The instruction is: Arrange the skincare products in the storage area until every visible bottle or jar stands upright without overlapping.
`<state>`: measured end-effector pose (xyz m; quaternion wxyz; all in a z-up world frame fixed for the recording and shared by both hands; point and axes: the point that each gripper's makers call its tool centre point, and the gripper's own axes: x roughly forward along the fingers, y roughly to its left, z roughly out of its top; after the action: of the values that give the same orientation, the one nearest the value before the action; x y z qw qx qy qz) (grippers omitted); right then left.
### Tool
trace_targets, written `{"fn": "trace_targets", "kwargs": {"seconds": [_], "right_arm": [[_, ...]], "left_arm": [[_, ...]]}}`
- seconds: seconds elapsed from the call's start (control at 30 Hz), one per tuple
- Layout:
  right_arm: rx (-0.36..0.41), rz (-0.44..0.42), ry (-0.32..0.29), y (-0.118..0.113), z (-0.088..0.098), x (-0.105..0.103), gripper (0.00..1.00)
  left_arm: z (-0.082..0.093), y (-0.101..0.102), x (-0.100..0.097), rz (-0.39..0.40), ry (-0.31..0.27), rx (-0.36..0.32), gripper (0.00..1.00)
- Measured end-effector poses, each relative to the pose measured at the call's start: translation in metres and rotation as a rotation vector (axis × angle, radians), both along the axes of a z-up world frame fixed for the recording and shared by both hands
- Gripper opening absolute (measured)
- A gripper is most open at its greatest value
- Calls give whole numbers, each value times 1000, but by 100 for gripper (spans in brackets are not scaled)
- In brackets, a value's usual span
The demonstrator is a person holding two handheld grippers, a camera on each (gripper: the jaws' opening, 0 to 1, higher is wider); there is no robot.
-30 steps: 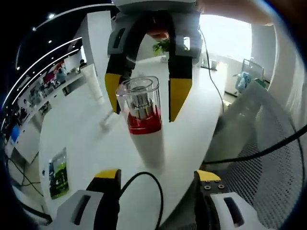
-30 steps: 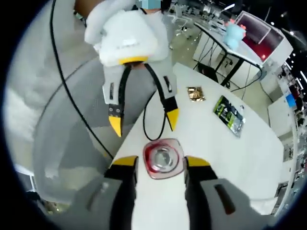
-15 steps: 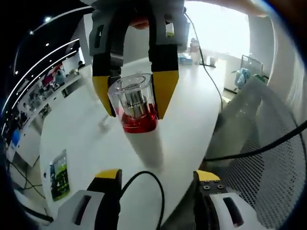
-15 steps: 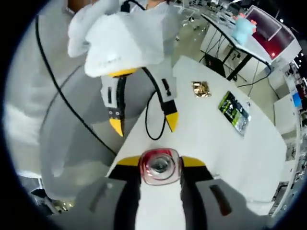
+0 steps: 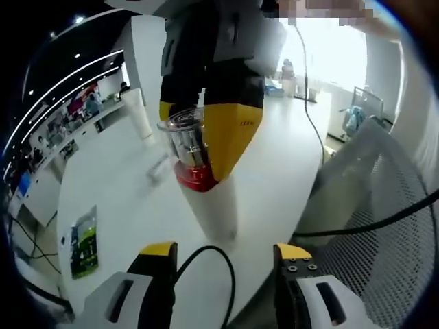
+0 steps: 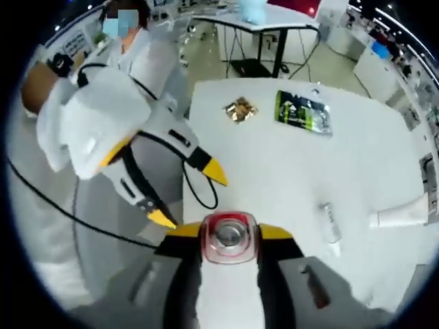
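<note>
Both tongs have grey bodies with black inner arms and yellow tips, the left tongs (image 5: 221,255) trailing a black cable (image 5: 206,274), the right tongs (image 6: 230,232) matching, and the person (image 6: 137,55) wears white sleeves.

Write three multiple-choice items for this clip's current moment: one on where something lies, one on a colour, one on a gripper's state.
1. Where does the green packet lie?
A. On the white table, beside the gold wrapper
B. On the mesh chair
C. Between the left gripper's jaws

2. What colour is the band under the bottle's clear cap?
A. Blue
B. Red
C. Green

3. What is the right gripper doing?
A. Hanging open above the table
B. Shut on the bottle
C. Shut on a cable

Answers: 1 A, the right gripper view shows the packet flat on the tabletop next to the wrapper. 2 B, the left gripper view shows a red band below the cap. 3 B, in both views the yellow tips press the bottle's top on either side, while the left gripper stands open and apart from it.
</note>
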<state>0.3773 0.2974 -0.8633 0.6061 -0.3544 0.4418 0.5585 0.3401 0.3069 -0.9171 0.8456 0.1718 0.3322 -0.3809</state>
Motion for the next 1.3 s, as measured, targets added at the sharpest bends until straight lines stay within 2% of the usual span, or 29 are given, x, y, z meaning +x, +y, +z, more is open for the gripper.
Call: {"fn": "trace_targets", "kwargs": {"seconds": [0.1, 0.17, 0.23, 0.4, 0.53, 0.67, 0.87, 1.0, 1.1, 1.2, 1.23, 1.3], "right_arm": [[14, -84, 21, 1, 0, 0, 30], [17, -164, 65, 1, -1, -3, 30], [42, -204, 93, 3, -2, -5, 30], [74, -204, 93, 5, -3, -9, 32], [112, -191, 102, 6, -3, -12, 34], [140, -222, 125, 2, -4, -14, 45], [256, -364, 224, -5, 11, -15, 46], [313, -447, 230, -20, 20, -8, 46], [335, -491, 228, -31, 23, -4, 45], [348, -526, 236, -40, 24, -2, 45], [349, -528, 236, -41, 24, -2, 45], [352, -535, 234, -45, 24, -1, 45]], "left_arm": [[1, 2, 3, 31, 13, -7, 57], [3, 0, 7, 94, 31, -57, 57], [4, -2, 8, 135, 48, -82, 57], [4, -7, 13, 202, 61, -103, 57], [4, -11, 15, 221, 68, -115, 57], [2, -13, 17, 239, 73, -124, 57], [-2, -11, 25, 331, 93, -171, 55], [-4, -10, 32, 386, 98, -193, 48], [-5, -13, 35, 393, 106, -209, 41], [-5, -23, 33, 330, 96, -203, 33], [-6, -20, 36, 348, 78, -182, 32], [-7, -21, 36, 286, 55, -171, 32]]}}
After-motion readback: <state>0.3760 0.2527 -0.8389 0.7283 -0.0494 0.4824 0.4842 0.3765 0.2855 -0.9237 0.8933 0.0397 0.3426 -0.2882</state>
